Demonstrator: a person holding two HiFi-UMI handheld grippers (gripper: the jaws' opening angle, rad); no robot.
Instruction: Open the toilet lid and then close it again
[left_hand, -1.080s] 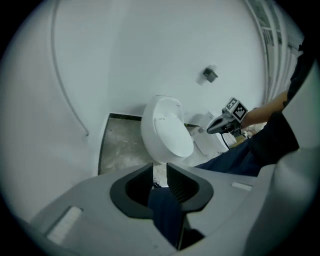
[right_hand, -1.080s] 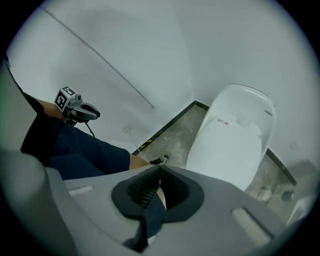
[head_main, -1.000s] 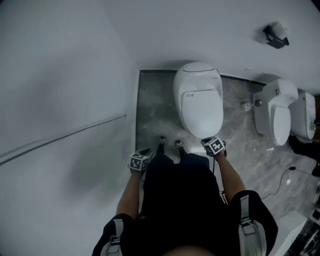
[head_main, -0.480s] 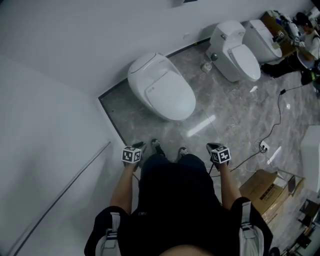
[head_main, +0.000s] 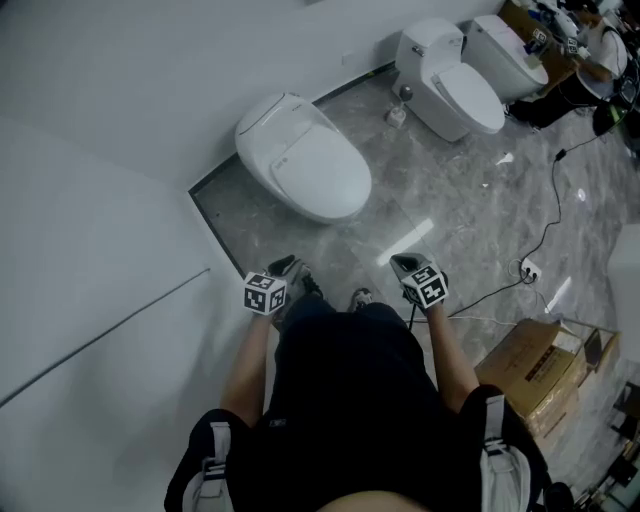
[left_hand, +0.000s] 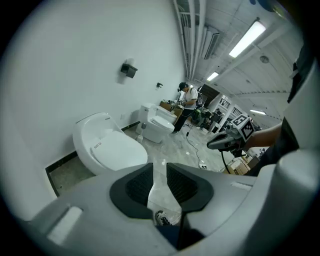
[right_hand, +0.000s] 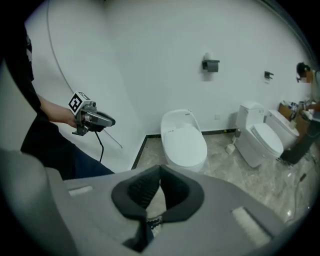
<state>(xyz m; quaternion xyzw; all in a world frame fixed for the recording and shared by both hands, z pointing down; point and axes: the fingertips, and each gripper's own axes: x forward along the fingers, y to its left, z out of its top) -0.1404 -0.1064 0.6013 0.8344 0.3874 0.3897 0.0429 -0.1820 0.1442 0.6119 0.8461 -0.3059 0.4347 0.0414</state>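
Both grippers have drawn back from the toilet – left gripper jaws partly apart on nothing, right gripper pinched shut, empty – which stands lid-down against the white wall on the grey marbled floor.

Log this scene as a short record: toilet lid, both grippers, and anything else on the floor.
toilet lid: down, closed
left gripper: jaws apart, nothing between them, clear of the lid
right gripper: jaws together, empty, clear of the lid
floor extras: second toilet, cardboard box
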